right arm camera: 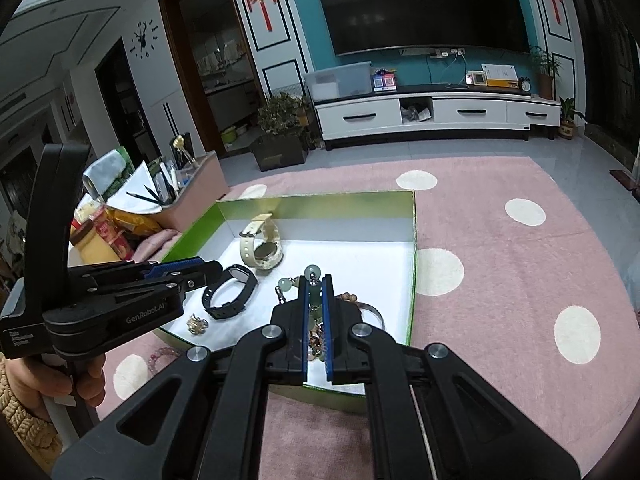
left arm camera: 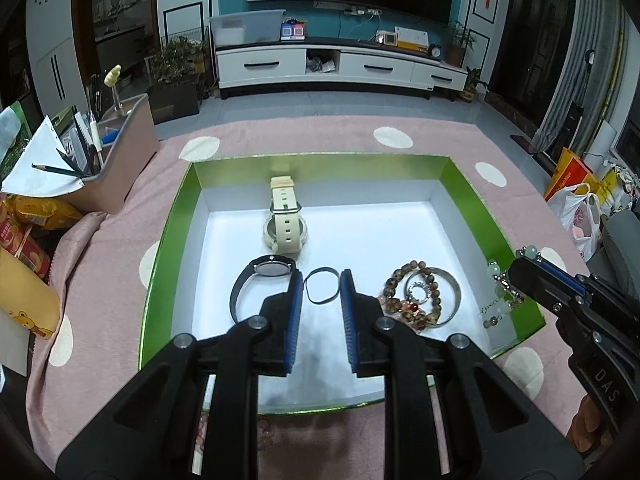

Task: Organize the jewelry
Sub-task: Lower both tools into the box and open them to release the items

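Left tool (left arm camera: 320, 280) and right tool (right arm camera: 316, 284): black plastic bodies, blue ribbed pads (left arm camera: 294, 320), silver screws; white "GenRobot.AI" lettering; tan knitted sleeve (right arm camera: 24, 412) at 8 o'clock.

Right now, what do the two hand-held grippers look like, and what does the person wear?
Both the left gripper and the right gripper are black plastic with blue ribbed pads and silver pivot bolts. White lettering marks their bodies. A tan knitted sleeve covers the wrist behind the left one.
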Tool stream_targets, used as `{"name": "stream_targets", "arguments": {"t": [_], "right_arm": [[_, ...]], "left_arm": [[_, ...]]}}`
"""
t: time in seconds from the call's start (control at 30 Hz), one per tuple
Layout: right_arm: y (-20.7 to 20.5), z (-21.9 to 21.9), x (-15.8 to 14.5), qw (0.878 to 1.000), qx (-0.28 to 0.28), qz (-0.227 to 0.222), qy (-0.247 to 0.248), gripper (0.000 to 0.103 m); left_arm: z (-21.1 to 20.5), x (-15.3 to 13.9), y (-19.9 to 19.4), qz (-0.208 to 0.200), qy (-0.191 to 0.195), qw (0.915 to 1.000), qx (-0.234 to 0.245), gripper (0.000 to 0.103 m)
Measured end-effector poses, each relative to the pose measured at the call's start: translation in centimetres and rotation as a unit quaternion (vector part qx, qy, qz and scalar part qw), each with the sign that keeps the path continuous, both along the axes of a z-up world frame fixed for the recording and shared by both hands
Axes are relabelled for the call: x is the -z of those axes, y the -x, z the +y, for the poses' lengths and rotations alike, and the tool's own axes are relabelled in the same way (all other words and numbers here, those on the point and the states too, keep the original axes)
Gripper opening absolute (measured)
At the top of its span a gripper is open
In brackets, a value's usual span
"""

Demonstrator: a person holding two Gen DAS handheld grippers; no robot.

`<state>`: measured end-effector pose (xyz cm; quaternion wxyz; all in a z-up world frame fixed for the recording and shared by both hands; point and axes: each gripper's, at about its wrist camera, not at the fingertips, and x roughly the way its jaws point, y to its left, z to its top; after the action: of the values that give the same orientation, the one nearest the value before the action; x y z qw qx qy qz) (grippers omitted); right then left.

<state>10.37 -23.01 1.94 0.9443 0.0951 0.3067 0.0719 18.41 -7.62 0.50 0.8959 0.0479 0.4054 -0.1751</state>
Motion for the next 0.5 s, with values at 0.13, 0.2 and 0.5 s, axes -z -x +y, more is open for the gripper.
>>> {"name": "stream_targets", "arguments": {"t": [0.13,0.2,0.5], "right_arm": [[-0.7,0.4,0.6,1.000,0.002,0.009,0.011,0.005],[-0.9,0.5,0.9,1.000,0.004,0.014,0.013,0.005],[-1.9,0.9,1.8,0.999,0.005,0.029,0.031,0.005]], "left_arm": [[0.0,0.6,-0.5,0.009,-0.005,0.9999,-0.003,0.019],[0.0,0.9,-0.8,0.012,-0.009,0.9999,-0.004,0.019],[0.0,1.7,-1.3,0.022,-0.015,0.9996,-0.007,0.019]]}}
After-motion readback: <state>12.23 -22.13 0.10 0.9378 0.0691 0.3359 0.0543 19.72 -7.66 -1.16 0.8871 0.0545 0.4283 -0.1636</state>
